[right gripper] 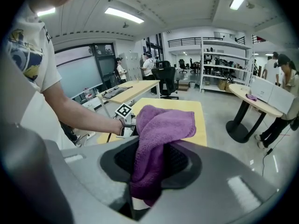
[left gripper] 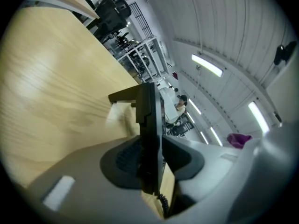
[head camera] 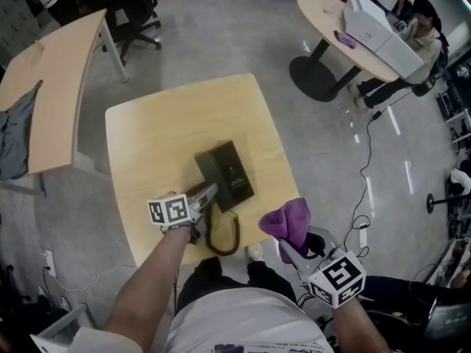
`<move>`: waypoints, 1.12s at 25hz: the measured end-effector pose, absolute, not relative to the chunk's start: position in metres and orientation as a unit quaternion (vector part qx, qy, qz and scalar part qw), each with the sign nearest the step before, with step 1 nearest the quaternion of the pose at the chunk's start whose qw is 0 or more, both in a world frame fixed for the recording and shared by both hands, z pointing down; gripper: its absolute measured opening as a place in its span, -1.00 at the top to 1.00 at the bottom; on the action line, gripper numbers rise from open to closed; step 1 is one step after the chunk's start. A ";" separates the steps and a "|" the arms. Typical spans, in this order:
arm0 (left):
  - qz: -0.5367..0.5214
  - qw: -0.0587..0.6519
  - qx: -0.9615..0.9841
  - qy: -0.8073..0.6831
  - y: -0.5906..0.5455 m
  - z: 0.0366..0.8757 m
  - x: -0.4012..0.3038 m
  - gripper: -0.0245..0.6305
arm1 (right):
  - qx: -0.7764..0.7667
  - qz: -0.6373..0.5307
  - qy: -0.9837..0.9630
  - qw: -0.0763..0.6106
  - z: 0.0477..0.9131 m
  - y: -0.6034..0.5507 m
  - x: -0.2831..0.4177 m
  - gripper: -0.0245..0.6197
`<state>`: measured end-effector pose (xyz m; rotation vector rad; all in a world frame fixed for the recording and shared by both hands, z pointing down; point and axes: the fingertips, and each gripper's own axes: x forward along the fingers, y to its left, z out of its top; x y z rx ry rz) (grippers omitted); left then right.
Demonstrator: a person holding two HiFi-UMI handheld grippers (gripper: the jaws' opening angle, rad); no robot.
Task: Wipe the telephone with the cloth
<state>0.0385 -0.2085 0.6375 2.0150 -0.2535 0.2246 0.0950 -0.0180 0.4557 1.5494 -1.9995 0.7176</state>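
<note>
table [head camera: 147, 131] | telephone [head camera: 228, 171] near front edge, long axis diagonal | left gripper [head camera: 206, 197] clamped on handset [left gripper: 148, 125] | right gripper [right gripper: 149, 171] nips purple cloth [right gripper: 159, 129] off the edge, telephone ahead-left

R gripper [right gripper: 150, 169] jaws pinch purple cloth [right gripper: 161, 129]; wood table [right gripper: 200, 113] beyond, L gripper [right gripper: 126, 119] at its near-left edge.

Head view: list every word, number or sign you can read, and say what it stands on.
No readable text anywhere.
Mark on telephone: too small to read.
Shirt print: too blurred.
Left gripper's cube, right gripper's cube: square markers, no letters.
</note>
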 end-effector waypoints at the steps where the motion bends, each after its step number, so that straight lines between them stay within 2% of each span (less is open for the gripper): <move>1: 0.089 0.527 0.839 -0.104 -0.209 0.637 0.041 0.49 | 0.571 0.266 -0.734 0.254 0.456 -0.016 0.096 0.56; 8: 0.084 0.542 0.830 -0.102 -0.212 0.637 0.044 0.53 | 0.572 0.264 -0.734 0.253 0.455 -0.020 0.101 0.56; 18: 0.102 0.528 0.834 -0.126 -0.204 0.624 0.041 0.67 | 0.553 0.260 -0.752 0.248 0.453 -0.032 0.103 0.56; 28: 0.078 0.515 0.846 -0.113 -0.199 0.597 0.036 0.68 | 0.538 0.242 -0.771 0.239 0.452 -0.045 0.109 0.56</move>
